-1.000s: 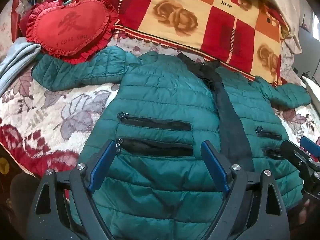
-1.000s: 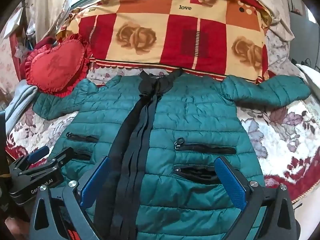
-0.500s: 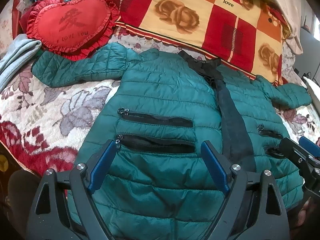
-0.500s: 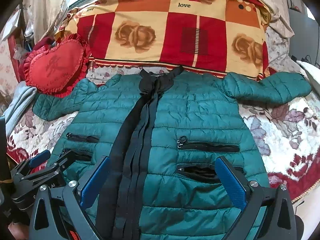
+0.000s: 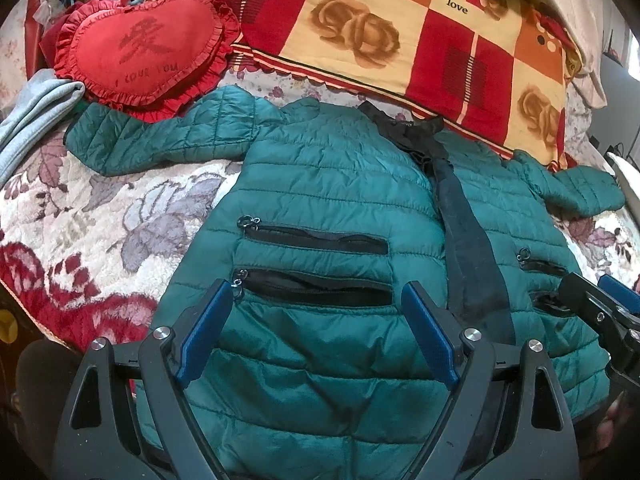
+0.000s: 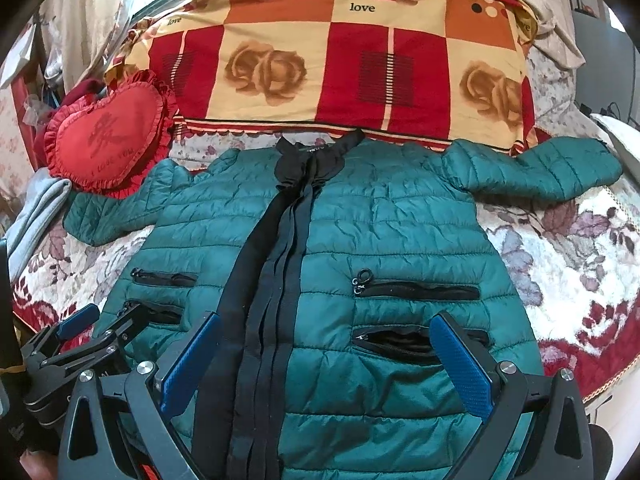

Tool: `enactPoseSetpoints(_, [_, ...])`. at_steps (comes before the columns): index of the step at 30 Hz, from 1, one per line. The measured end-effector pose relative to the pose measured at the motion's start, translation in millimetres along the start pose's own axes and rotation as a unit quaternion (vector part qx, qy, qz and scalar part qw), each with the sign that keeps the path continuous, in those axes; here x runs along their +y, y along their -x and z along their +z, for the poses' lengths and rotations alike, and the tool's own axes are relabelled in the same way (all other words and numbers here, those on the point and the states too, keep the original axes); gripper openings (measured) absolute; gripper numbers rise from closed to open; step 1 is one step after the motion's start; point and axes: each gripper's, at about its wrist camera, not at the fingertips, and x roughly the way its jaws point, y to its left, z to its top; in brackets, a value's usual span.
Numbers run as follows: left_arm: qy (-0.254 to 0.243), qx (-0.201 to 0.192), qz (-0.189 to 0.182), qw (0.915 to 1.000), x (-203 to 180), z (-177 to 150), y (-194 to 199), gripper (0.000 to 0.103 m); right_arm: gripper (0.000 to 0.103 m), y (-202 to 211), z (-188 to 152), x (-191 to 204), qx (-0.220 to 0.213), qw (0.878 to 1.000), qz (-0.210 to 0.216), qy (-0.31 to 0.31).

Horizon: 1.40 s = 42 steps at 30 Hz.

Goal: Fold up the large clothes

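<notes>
Puffer jacket lies front-up, sleeves spread on the bed, ready for folding; left claw and right claw hover wide, empty.

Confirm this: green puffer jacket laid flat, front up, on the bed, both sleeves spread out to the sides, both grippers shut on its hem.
Wrong on the grippers. The left gripper and right gripper are open, holding nothing, as each wrist view shows. The green puffer jacket does lie front up with both sleeves spread.

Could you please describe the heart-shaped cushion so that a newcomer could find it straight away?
Start at the big red-and-cream checked quilt behind the green jacket. At the quilt's left end, above the jacket's sleeve, lies the cushion. It is the only heart shape: plain red with a ruffled edge.
</notes>
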Motion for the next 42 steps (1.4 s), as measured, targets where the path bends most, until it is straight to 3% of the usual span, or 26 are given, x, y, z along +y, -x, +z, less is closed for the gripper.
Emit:
enactPoseSetpoints(22, [0.0,-0.001,0.0,1.0,0.6,0.5,0.0,0.087,0.103,5.6,0.0,-2.0,-0.014,1.0,-0.006,-0.01])
enactPoseSetpoints(42, [-0.002,-0.002,0.005,1.0,0.3,-0.6,1.1,0.087,0.103,0.4,0.9,-0.5,-0.001,1.0,-0.018,-0.004])
